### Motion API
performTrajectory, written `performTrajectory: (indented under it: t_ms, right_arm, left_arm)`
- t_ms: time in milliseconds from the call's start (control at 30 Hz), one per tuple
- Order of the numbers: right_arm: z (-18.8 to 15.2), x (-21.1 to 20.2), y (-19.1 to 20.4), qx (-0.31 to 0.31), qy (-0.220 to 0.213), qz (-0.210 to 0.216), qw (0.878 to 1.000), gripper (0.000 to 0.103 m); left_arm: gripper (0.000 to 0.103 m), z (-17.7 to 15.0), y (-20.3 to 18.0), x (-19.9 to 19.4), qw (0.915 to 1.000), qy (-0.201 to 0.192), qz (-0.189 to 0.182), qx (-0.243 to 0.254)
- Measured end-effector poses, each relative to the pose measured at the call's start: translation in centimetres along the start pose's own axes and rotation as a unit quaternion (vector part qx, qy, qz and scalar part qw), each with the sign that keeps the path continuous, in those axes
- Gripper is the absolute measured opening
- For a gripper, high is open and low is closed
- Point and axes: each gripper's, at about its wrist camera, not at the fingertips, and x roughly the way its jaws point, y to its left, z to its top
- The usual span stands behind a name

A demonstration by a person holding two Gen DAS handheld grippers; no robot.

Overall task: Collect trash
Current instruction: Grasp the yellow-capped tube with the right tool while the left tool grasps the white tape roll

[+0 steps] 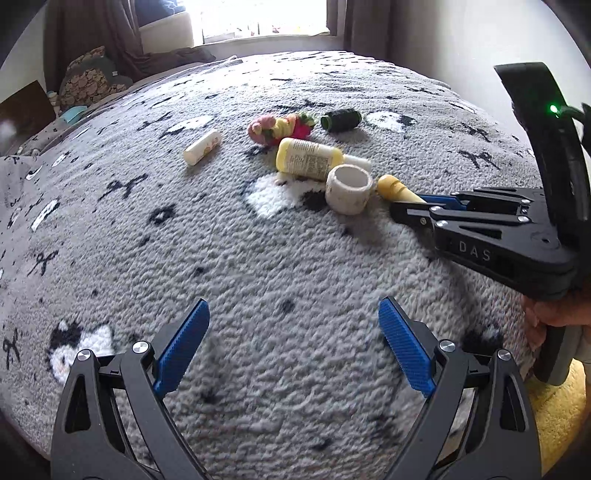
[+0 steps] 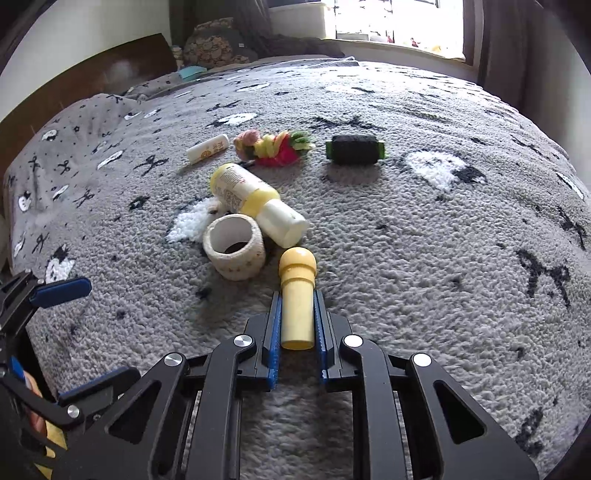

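Several bits of trash lie on a grey fleece blanket (image 2: 424, 258). My right gripper (image 2: 296, 295) is shut on a small yellow tube with a round cap (image 2: 297, 291), low over the blanket; it also shows in the left wrist view (image 1: 397, 188). Beyond it lie a white tape roll (image 2: 236, 247), a yellow bottle with a white cap (image 2: 255, 201), a white stick tube (image 2: 207, 148), a red-yellow crumpled wrapper (image 2: 275, 147) and a dark green roll (image 2: 355, 148). My left gripper (image 1: 293, 317) is open and empty above bare blanket, near the front edge.
The blanket covers a bed; a wooden headboard (image 2: 92, 77) and patterned pillow (image 2: 214, 46) are at the far left. A bright window (image 2: 399, 22) with dark curtains is behind. A yellow rug (image 1: 554, 413) shows at the bed's right edge.
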Motion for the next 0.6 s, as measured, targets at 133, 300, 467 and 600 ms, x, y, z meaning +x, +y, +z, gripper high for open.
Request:
performTrajectory:
  t_ms: [133,300,467,600]
  right_arm:
    - [-0.2,-1.1,-2.2,0.012,-0.006,-0.020,1.000,0.017]
    - [-0.7,-2.1,-4.4,0.022,-0.010,-0.032,0.999,0.017]
    - [-1.4,-2.9,-5.3,0.019,-0.013,-0.030,0.999,0.017]
    - [-2.0,-3.4,-4.9,0.003,-0.015,-0.029,0.999,0.017]
  left_arm:
    - [0.080,2.6,-1.4,1.7,0.9998,-0.011,-0.018,0.003]
    - [0.058,5.0,-2.4,4.3,0.9995,-0.010,-0.026,-0.014]
    - [0.056,5.8,-3.0,5.6,0.9996,-0.012,-0.026,-0.003]
    - [0.039,6.4,-2.7,6.0,0.9995,-0.015,-0.026,-0.004]
